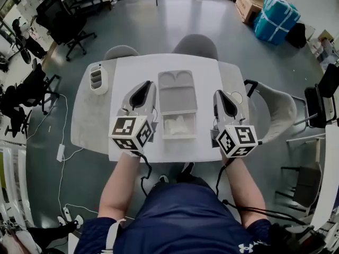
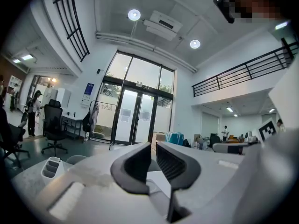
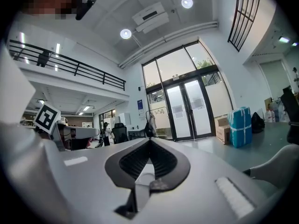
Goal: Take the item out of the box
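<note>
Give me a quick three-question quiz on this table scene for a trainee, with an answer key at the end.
1. True or false: the box on the table lies open, with a white item inside.
2. Of the left gripper and the right gripper, which has its fingers closed together? A) left B) right C) both
3. Fill in: the two grippers sit one on each ___ of the box.
Key: 1 true. 2 B; the left fingers stand slightly apart, with nothing between them. 3 side.
</note>
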A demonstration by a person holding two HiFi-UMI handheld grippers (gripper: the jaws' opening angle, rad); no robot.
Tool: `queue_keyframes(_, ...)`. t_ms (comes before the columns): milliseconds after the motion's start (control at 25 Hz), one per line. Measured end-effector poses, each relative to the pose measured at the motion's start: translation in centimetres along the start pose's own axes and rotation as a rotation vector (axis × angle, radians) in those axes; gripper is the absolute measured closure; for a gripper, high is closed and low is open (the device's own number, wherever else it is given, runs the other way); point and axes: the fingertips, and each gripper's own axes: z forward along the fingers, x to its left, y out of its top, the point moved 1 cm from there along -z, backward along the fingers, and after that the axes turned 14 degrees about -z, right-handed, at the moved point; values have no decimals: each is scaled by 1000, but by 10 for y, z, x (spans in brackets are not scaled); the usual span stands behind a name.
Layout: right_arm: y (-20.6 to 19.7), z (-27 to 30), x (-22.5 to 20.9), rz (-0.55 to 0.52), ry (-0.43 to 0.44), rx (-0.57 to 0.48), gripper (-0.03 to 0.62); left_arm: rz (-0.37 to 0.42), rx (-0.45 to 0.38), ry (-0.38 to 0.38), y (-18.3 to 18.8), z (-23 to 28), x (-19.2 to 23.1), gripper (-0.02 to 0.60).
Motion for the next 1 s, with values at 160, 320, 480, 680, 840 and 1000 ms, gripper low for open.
queue_keyframes(160,-5,9,-9,10,32,4,592,26,2,17,-2,7,-1,545)
queue_keyframes(320,-15,14,-20,35,44,19,592,124,38,8,-13,17,-7,545)
queue_keyframes(480,-35,13,-27,68,32,48,592,261,141,-55,-48,31,-10,545)
queue_keyframes(680,-56,14,-33,116,-12,86,592,358,452,-192,-132,45,-4,545)
queue_keyframes(840,-67,8,-39,138,-61,109,592,455,713,-262,-214,39,8,545)
queue_keyframes(1000,-79,3,-41,159,-106,138,592,587,980,-270,-288,22,34,539)
